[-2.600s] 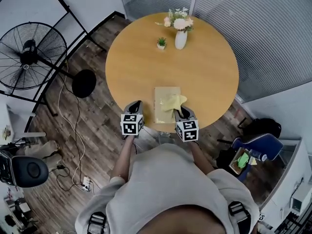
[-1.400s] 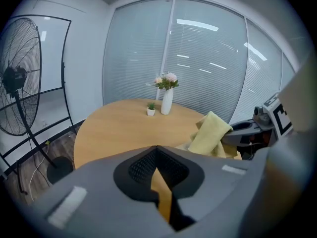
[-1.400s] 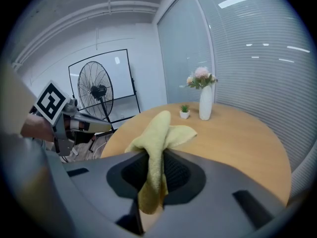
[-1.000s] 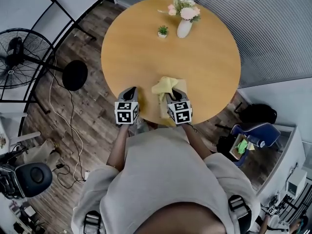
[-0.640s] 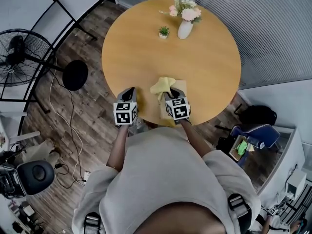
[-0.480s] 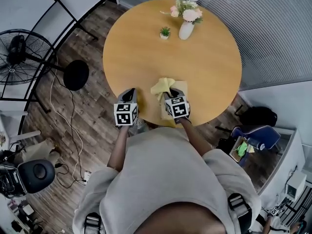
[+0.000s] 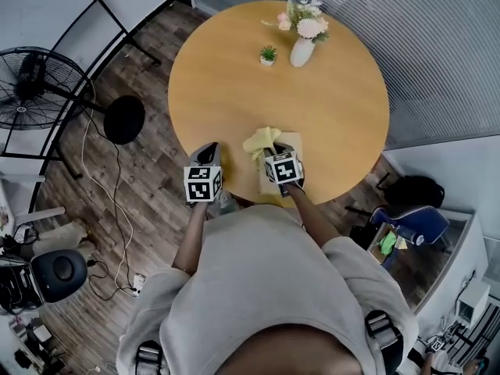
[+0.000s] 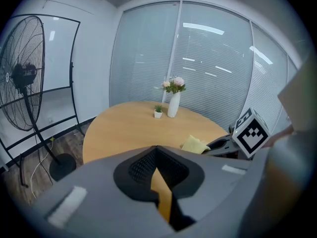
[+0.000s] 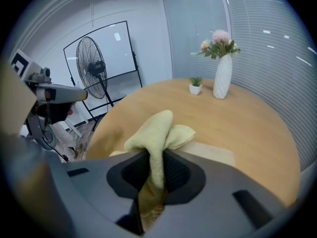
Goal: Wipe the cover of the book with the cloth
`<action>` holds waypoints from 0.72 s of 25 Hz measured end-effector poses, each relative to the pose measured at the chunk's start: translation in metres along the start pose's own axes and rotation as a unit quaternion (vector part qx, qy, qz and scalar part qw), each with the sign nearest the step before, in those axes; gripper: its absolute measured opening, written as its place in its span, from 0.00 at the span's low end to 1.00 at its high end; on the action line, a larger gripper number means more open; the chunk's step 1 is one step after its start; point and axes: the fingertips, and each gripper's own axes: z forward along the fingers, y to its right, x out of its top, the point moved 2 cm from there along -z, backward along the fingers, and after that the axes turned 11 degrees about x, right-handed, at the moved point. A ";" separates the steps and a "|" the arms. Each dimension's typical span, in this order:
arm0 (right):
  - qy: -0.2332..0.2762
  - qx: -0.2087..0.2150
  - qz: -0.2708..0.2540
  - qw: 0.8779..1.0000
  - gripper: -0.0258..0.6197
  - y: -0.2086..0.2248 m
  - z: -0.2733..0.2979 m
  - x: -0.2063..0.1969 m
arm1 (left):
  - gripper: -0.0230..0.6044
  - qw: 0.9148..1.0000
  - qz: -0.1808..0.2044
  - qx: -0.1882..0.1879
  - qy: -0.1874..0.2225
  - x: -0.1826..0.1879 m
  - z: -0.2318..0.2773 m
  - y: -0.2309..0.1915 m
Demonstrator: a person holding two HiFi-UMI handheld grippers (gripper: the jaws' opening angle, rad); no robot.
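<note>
The right gripper [image 7: 275,150] [image 9: 153,171] had its jaws clamped on the yellow cloth [image 7: 262,141] [image 9: 157,128]. The cloth bunched over the book's [image 7: 292,141] [image 9: 214,153] left part, seemingly touching it, at the table's [image 7: 234,92] near edge. The left gripper [image 7: 206,155] [image 8: 161,182] hung just left, jaws together, empty.

1. Cloth [image 9: 154,128]: pale yellow, plain as far as I can see.
2. Book [image 9: 213,151] cover: beige/tan; I can't make out any pattern.
3. Table [image 7: 234,84]: warm orange-tan, even tone.
4. Left gripper [image 7: 208,148] & right gripper [image 7: 274,148]: grey bodies, black pads, cubes w/ black-and-white square markers.
5. Vase [image 7: 301,51]: white. Flowers [image 7: 311,26]: pink & white, green leaves.
6. Small plant [image 7: 268,51]: green, white pot.
7. Floor [image 7: 156,186]: dark brown planks.
8. Fan [image 7: 35,76]: black.
9. Person's top [image 7: 266,287]: light grey.
</note>
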 end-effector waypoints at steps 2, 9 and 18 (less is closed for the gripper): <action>-0.004 0.002 0.002 1.000 0.15 0.001 0.002 -0.001 | 0.05 1.000 -0.001 -0.002 0.001 0.001 0.000 0.002; -0.007 0.011 0.004 1.000 0.15 0.004 0.002 -0.001 | 0.05 1.000 0.003 -0.012 0.003 0.003 0.004 0.011; -0.002 0.019 0.009 1.000 0.15 0.011 -0.002 -0.004 | 0.05 1.000 0.006 -0.022 0.003 0.006 0.008 0.022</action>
